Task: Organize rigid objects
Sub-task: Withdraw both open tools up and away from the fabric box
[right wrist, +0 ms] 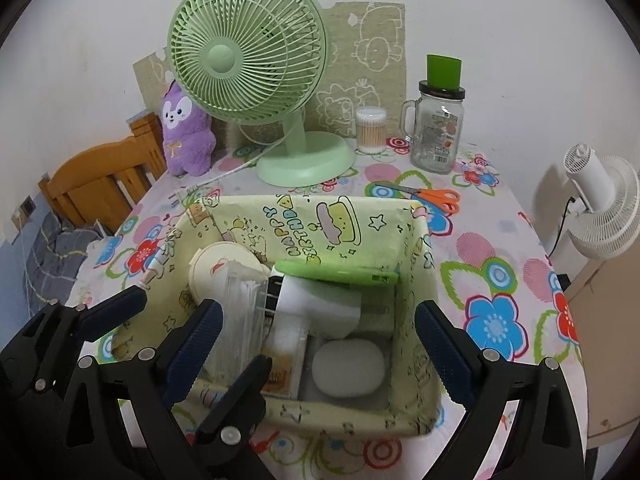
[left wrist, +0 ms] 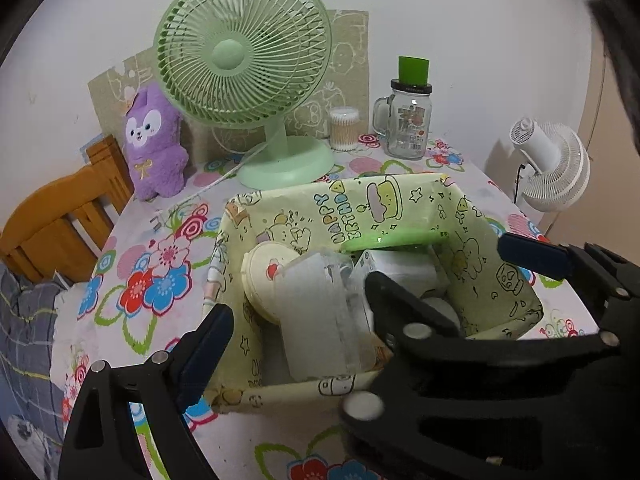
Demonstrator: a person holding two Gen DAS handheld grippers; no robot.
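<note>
Basket [right wrist: 416, 264]: one, yellow fabric-lined, on the flowered worktop [right wrist: 500, 280], in front of the green fan [right wrist: 244, 52].
Inside the basket: one cream round case [right wrist: 216, 268], one clear plastic box [right wrist: 240, 312], one green flat case [right wrist: 336, 274], one white plug-like device [right wrist: 316, 304], one white oval case [right wrist: 348, 368], one small printed packet [right wrist: 280, 376].
Left tool [left wrist: 356, 288]: fingers spread wide apart, holding nothing, over the basket's near left side.
Right tool [right wrist: 316, 332]: fingers spread wide, holding nothing, above the basket's near edge.
Fans: two, the green one on the worktop and a white one [right wrist: 600, 208] off to the right.
Behind the basket: one purple plush toy [right wrist: 184, 136], one glass jar mug [right wrist: 436, 132] with a green cup on its lid, one tub of cotton swabs [right wrist: 370, 130].
Right view only: one pair of orange-handled scissors [right wrist: 432, 196], the oval case, the packet.
Left view: the right tool's arm covers the basket's near right part.
</note>
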